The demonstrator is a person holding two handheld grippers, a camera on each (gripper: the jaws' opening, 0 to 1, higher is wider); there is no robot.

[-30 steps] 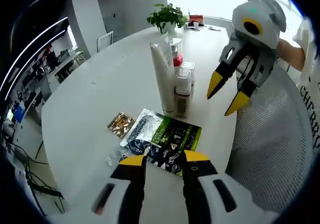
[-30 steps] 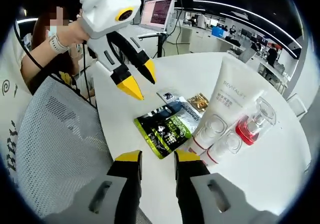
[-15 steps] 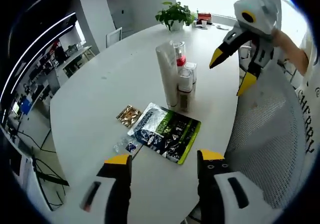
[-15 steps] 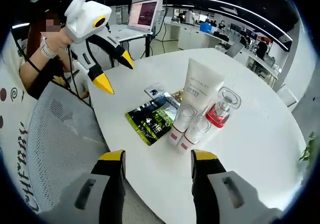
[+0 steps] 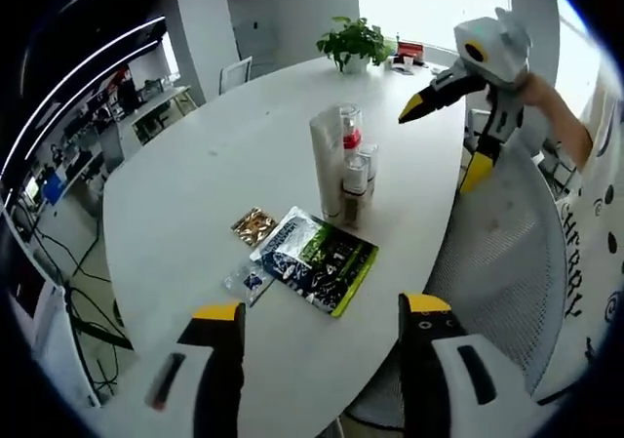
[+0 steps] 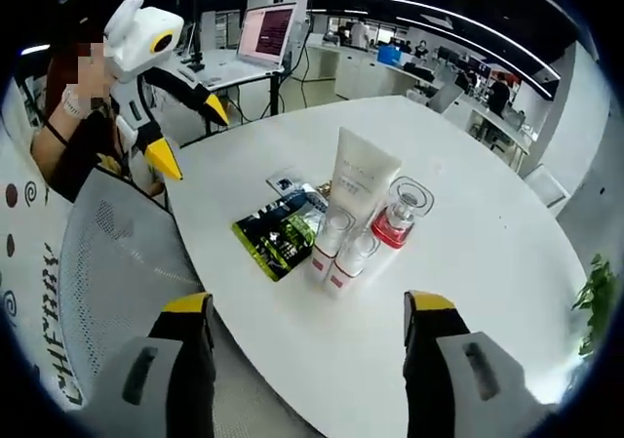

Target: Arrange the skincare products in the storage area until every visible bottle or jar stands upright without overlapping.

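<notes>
A tall white tube (image 5: 327, 160) stands upright near the table's edge in a tight cluster with a clear bottle with red liquid (image 5: 348, 131) and two small white-capped bottles (image 5: 355, 179). From the other side I see the same tube (image 6: 356, 179), red bottle (image 6: 398, 214) and small bottles (image 6: 336, 248) standing close together. My left gripper (image 5: 322, 309) is open and holds nothing, well back from them. My right gripper (image 6: 307, 303) is open too, also back from the cluster. Each gripper shows in the other's view, held in the air: the right gripper (image 5: 444, 143) and the left gripper (image 6: 191, 136).
A green and black sachet (image 5: 317, 260) lies flat beside the bottles, with a gold sachet (image 5: 253, 226) and a small blue one (image 5: 249, 279) nearby. A grey mesh chair (image 5: 497, 262) stands against the white round table (image 5: 214, 155). A potted plant (image 5: 353, 40) sits at the far edge.
Both grippers' jaws have spread wider apart. Both have drawn back and up from the table, so the products look smaller and farther off. The products themselves have not moved.
</notes>
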